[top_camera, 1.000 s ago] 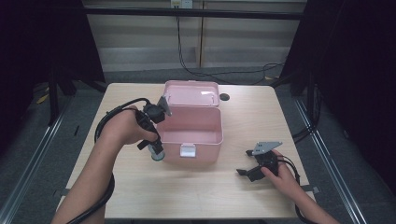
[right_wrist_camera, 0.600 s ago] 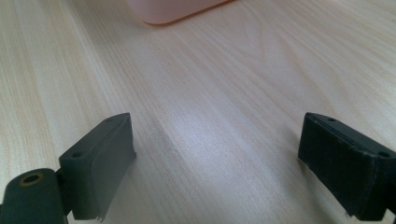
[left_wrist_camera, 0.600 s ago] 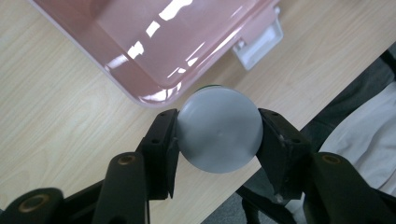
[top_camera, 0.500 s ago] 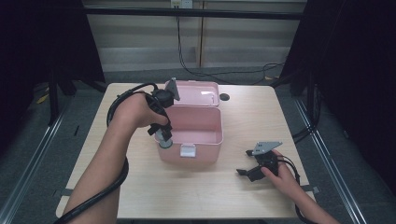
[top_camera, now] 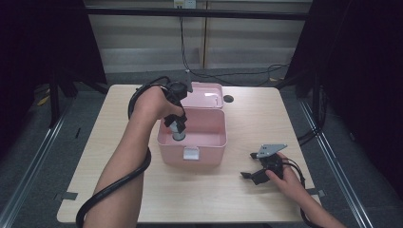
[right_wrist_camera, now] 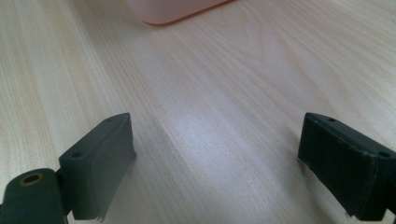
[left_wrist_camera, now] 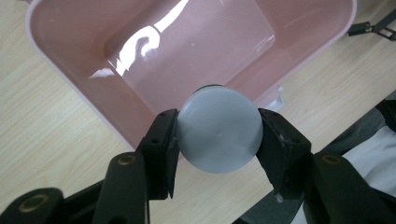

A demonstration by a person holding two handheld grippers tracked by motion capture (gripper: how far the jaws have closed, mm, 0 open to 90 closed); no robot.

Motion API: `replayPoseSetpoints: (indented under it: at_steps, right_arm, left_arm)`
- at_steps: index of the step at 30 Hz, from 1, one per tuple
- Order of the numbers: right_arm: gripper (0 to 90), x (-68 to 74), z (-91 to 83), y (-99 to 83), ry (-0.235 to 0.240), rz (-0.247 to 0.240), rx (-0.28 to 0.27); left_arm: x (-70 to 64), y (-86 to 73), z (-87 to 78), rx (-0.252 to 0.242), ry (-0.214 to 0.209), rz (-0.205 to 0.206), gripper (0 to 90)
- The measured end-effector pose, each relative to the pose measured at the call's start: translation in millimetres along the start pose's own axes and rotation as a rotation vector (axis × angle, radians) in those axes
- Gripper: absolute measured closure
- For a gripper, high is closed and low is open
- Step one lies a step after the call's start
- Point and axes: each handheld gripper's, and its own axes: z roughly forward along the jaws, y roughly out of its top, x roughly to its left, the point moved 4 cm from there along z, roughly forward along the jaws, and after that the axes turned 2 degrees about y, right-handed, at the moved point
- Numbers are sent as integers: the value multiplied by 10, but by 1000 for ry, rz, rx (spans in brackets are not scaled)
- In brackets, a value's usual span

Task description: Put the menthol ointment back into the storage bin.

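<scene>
A pink plastic box [top_camera: 214,151] stands open at the middle of the table, its lid [top_camera: 204,95] tipped back behind it. My left gripper [top_camera: 177,124] hangs over the box's left part, shut on a small grey-capped bottle [top_camera: 178,132] held upright. In the left gripper view the round grey cap [left_wrist_camera: 218,129] is clamped between both jaws, above the near rim of the pink box [left_wrist_camera: 70,70]. My right gripper [top_camera: 254,175] rests on the table to the right of the box, open, with nothing between its fingers [right_wrist_camera: 100,161].
A thick black cable [top_camera: 114,185] trails along the left forearm. A dark round hole [top_camera: 228,99] sits in the tabletop behind the box. A corner of the pink box [right_wrist_camera: 168,11] shows at the top of the right gripper view, bare wood [right_wrist_camera: 210,107] before it.
My left gripper has carried the bottle from the table left of the box up and rightward, over the box's opening. The right gripper has stayed put.
</scene>
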Motion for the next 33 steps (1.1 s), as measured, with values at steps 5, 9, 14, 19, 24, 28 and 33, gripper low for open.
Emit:
replayPoseSetpoints:
  at_steps: [5, 9, 14, 19, 24, 28, 33]
  right_arm:
    - [100, 2, -1, -1, 0, 2, 1]
    - [100, 2, -1, -1, 0, 3, 1]
    - [99, 2, -1, -1, 0, 3, 1]
    - [100, 2, -1, -1, 0, 3, 1]
    - [99, 0, 1, 0, 0, 0, 0]
    - [99, 1, 1, 1, 0, 2, -1]
    - [99, 1, 2, 1, 0, 3, -1]
  left_arm:
    - [26, 112, 132, 6, 5, -33, 506]
    - [45, 187, 252, 19, 2, -46, 506]
    - [89, 275, 405, 22, 20, -75, 506]
    - [140, 337, 526, 19, 37, -111, 506]
    - [147, 368, 645, 27, 11, -134, 506]
    - [190, 392, 751, 41, 28, -159, 506]
    - [262, 434, 877, 30, 53, -182, 506]
